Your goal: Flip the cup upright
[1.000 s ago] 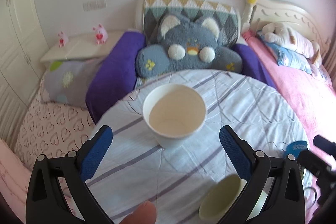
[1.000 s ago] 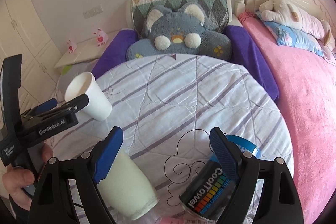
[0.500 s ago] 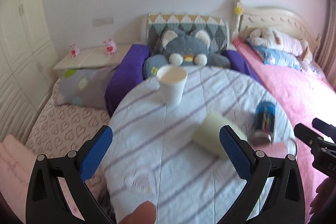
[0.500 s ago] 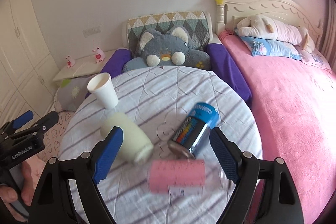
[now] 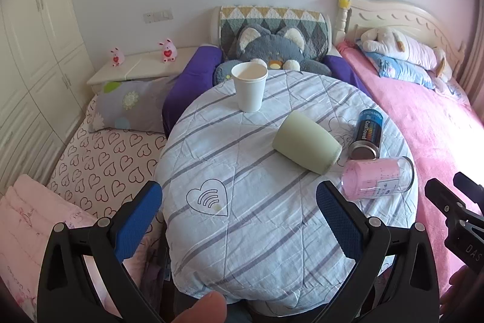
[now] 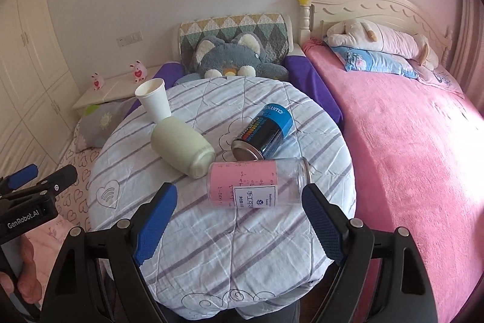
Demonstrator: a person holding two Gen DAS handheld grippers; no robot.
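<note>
Left gripper [image 5: 239, 220] jaws wide, empty, right gripper [image 6: 239, 220] likewise, white paper cup [image 5: 249, 87] upright, untouched

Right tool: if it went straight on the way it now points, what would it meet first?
Probably the pink jar, lying on its side just ahead between the open fingers of the right tool. The dark can lies behind it; depth is uncertain.

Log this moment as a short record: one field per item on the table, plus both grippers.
white paper cup: upright, mouth up, far side of table
green cup: on its side
blue can: on its side
pink-labelled clear jar: on its side, nearest the right gripper
left gripper: open, holding nothing
right gripper: open, holding nothing
</note>
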